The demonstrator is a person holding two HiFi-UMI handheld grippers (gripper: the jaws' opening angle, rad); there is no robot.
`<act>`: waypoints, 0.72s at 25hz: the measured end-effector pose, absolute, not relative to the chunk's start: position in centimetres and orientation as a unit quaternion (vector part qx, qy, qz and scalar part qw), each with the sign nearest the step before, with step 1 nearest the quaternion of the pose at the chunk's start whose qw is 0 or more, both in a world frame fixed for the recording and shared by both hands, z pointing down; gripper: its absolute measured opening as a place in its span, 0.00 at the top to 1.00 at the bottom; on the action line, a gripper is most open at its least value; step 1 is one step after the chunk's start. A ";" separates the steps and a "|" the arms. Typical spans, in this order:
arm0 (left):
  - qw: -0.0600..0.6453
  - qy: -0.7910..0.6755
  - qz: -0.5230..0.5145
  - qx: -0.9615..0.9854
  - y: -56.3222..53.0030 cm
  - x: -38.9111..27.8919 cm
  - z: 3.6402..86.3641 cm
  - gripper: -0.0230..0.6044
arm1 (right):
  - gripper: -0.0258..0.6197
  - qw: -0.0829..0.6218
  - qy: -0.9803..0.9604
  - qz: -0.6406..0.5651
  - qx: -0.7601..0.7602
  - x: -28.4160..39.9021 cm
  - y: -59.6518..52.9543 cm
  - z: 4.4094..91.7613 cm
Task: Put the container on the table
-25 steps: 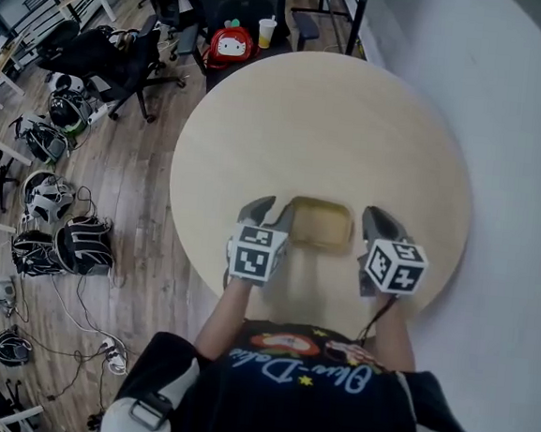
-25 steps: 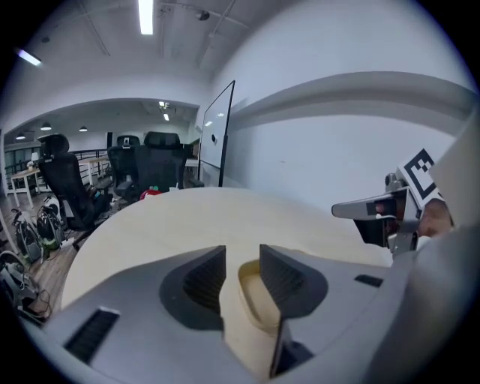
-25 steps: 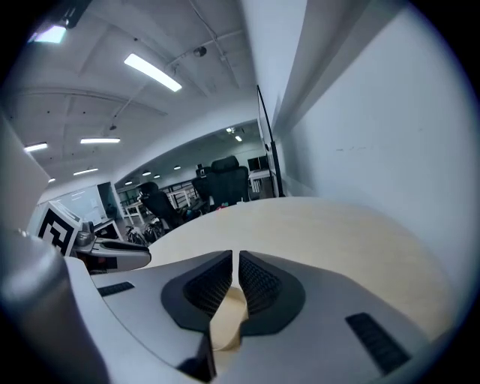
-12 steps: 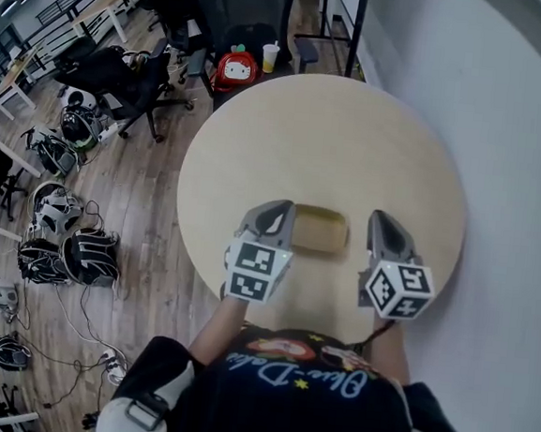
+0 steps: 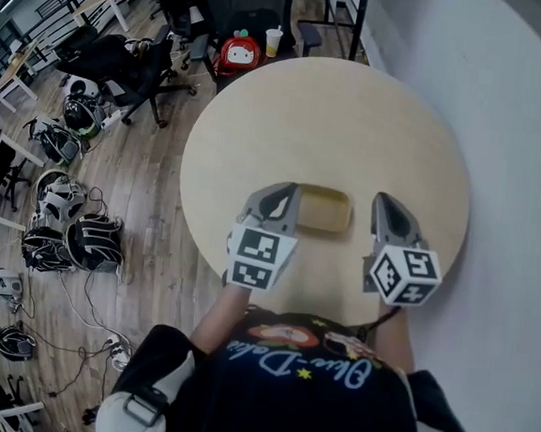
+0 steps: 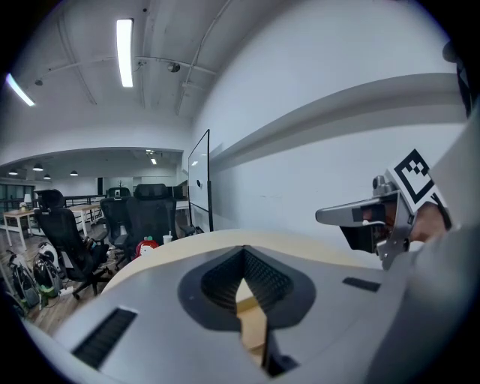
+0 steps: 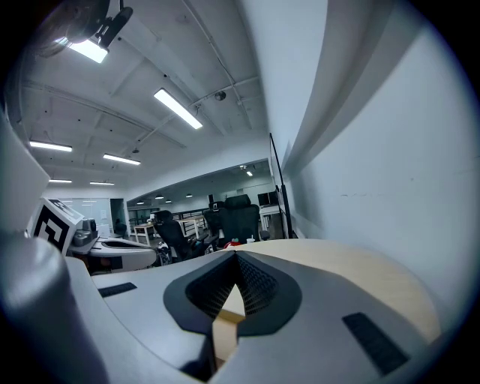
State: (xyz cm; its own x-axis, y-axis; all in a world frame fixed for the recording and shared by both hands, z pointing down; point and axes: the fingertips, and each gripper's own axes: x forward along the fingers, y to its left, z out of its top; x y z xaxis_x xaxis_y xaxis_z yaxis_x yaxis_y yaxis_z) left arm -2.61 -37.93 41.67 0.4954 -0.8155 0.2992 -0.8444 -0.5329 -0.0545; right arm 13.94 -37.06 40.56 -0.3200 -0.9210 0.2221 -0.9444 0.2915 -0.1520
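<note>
Both pressed together and empty, left gripper (image 5: 272,204) and right gripper (image 5: 389,216) flank the container (image 5: 324,211) mid-frame; a stray swing could shift it.

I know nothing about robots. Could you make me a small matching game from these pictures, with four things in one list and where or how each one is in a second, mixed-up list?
Things:
1. container
2. red bag
3. cup
4. right gripper

Places or states:
A. jaws together, nothing between them
B. lying on the round table
C. beyond the table's far edge, just right of the red bag in the head view
D. beyond the table's far edge, just left of the cup in the head view

Right pairs: 1-B, 2-D, 3-C, 4-A.
</note>
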 end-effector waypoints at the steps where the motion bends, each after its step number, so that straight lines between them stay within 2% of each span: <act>1: 0.051 -0.481 0.146 0.863 -37.9 -2.7 41.8 0.96 | 0.96 0.047 -0.803 0.127 0.580 13.8 -37.1 40.6; 18: 0.066 -0.487 0.158 0.857 -38.0 -3.3 43.4 0.96 | 0.96 0.068 -0.807 0.130 0.572 13.1 -37.2 41.8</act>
